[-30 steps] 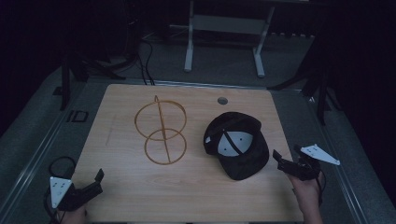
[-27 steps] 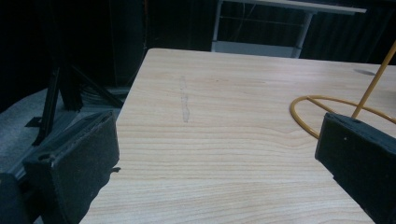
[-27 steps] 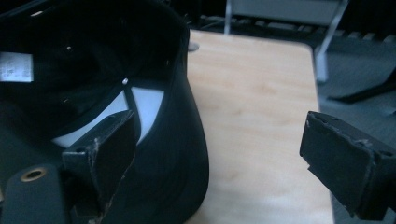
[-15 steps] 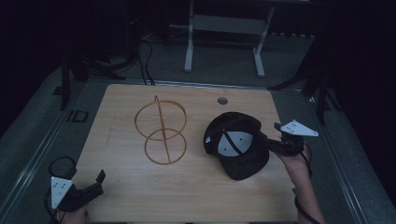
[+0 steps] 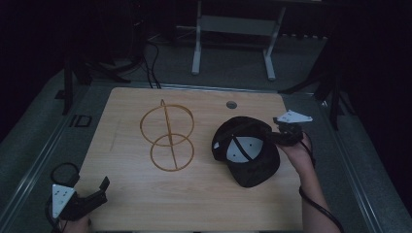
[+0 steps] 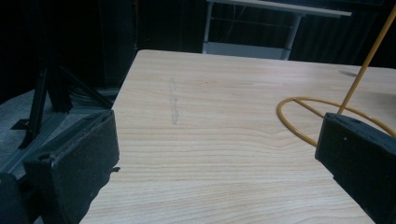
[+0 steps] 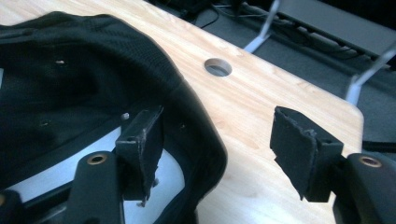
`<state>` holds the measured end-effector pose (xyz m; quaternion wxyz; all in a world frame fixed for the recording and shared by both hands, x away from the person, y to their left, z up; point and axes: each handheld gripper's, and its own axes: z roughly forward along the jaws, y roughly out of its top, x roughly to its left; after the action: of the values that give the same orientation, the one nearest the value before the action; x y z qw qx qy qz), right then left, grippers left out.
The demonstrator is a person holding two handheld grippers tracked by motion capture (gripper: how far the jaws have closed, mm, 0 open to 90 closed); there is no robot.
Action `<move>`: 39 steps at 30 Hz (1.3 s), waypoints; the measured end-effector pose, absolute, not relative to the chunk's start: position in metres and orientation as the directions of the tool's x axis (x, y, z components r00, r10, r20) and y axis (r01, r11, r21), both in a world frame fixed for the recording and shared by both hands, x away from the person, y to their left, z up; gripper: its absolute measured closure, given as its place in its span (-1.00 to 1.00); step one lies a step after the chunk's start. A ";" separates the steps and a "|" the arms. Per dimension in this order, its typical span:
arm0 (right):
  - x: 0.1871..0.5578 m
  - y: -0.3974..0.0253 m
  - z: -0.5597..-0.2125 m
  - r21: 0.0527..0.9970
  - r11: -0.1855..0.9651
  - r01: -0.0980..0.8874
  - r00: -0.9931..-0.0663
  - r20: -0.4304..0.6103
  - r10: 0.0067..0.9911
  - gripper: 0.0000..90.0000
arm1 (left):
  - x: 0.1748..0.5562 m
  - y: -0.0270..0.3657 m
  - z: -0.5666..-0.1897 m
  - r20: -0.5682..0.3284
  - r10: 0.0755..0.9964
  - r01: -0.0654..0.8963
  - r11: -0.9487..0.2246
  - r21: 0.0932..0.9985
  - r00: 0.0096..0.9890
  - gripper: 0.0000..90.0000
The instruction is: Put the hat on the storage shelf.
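Left tongs (image 5: 99, 191) are sitting spread and empty at the near left corner of the light wooden surface (image 5: 131, 204), well apart from everything. Yellow wire stand of two rings on a rod (image 5: 167, 137) is standing left of centre. Black fabric baseball cap (image 5: 248, 150) is lying upside down right of centre, white lining facing up. Right tongs (image 7: 219, 154) are spread wide, straddling the cap's rim at its right edge, one jaw inside, one outside, not yet pinching. Cap looks light, soft, floppy; the stitched rim looks like the firmest place to grip.
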<state>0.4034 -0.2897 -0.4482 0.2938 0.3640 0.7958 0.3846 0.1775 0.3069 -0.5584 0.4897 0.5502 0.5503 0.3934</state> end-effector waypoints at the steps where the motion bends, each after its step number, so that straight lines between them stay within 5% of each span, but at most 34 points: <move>1: 0.405 -0.287 -0.449 0.821 0.450 0.351 -0.547 -0.210 0.810 -0.18 | 0.177 0.307 -0.558 -0.103 0.991 0.221 0.083 0.972 0.082 -0.99; 13: 0.428 -0.265 -0.459 0.773 0.514 0.372 -0.597 -0.225 0.770 0.10 | 0.177 0.306 -0.559 -0.108 0.989 0.221 0.084 0.972 0.097 -0.99; 17: 0.433 -0.255 -0.467 0.736 0.565 0.373 -0.619 -0.256 0.742 0.36 | 0.175 0.303 -0.557 -0.108 0.989 0.198 0.087 0.976 0.102 -0.99; 22: 0.435 -0.249 -0.472 0.739 0.562 0.372 -0.601 -0.269 0.752 0.95 | 0.176 0.301 -0.557 -0.088 0.991 0.210 0.065 0.976 0.104 -0.99; 39: 0.412 -0.247 -0.442 0.820 0.434 0.373 -0.601 -0.143 0.787 0.98 | 0.180 0.293 -0.556 -0.145 0.976 0.305 0.090 0.948 0.162 -0.99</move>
<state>0.4116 -0.2467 -0.4424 0.2644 0.3603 0.8044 0.3914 0.1796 0.2926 -0.5559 0.4922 0.5820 0.5503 0.3409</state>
